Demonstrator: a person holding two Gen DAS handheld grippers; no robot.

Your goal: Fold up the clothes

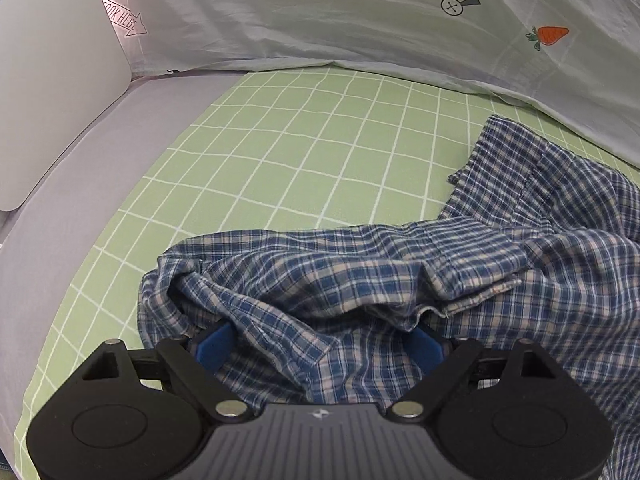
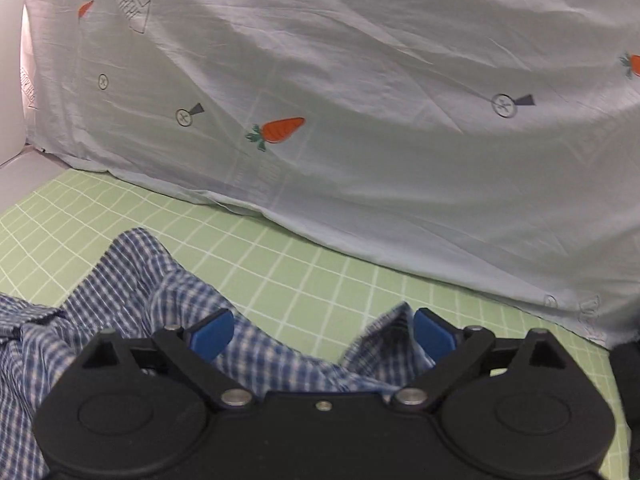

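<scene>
A blue-and-white plaid shirt (image 1: 400,272) lies crumpled on a green grid-patterned sheet (image 1: 280,152). It spreads from the middle of the left wrist view to its right edge. My left gripper (image 1: 322,344) hovers over the shirt's near folds with its jaws wide apart. Loose cloth lies between the blue pads (image 1: 216,344) without being pinched. In the right wrist view the shirt (image 2: 120,280) fills the lower left. My right gripper (image 2: 323,336) is open above it. A raised point of cloth stands beside its right pad (image 2: 434,334), which does not press on it.
A pale duvet with carrot prints (image 1: 360,20) (image 2: 360,80) lies heaped along the far side of the green sheet (image 2: 320,256). A white panel (image 1: 52,100) and a grey strip (image 1: 80,200) border the left. A dark object (image 2: 628,380) sits at the right edge.
</scene>
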